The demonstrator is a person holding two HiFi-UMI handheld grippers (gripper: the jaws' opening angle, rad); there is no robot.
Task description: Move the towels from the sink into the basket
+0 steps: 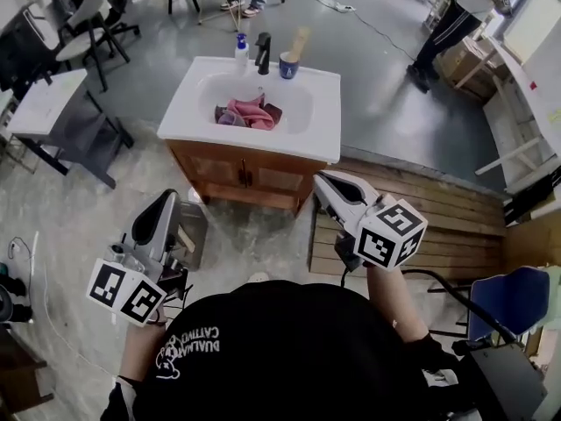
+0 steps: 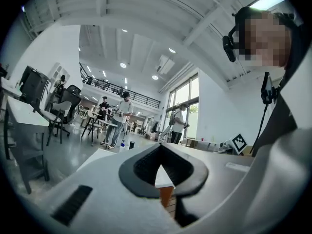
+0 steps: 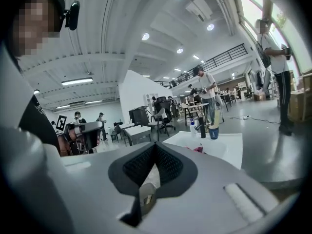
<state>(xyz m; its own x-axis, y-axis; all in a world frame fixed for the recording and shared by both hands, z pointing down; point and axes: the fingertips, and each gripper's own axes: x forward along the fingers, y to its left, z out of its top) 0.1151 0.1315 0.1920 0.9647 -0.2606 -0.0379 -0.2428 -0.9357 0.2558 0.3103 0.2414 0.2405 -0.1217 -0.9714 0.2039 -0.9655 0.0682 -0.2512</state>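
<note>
Pink and maroon towels (image 1: 250,114) lie bunched in the basin of a white sink (image 1: 324,121) on a wooden cabinet; the right gripper view shows the towels (image 3: 199,150) as a small pink patch. Both grippers are held out level in front of me, well short of the sink. My left gripper (image 1: 166,198) is at lower left, and in its own view the left gripper (image 2: 160,152) has its jaws together with nothing between them. My right gripper (image 1: 323,182) is at centre right, and the right gripper (image 3: 155,147) is likewise shut and empty. I see no basket that I can be sure of.
On the sink's back edge stand a soap bottle (image 1: 241,53), a black tap (image 1: 263,53) and a blue cup (image 1: 288,65). A grey metal box (image 1: 191,235) sits on the floor below my left gripper. Wooden boards (image 1: 447,226) lie right of the cabinet; a grey table (image 1: 48,103) stands left.
</note>
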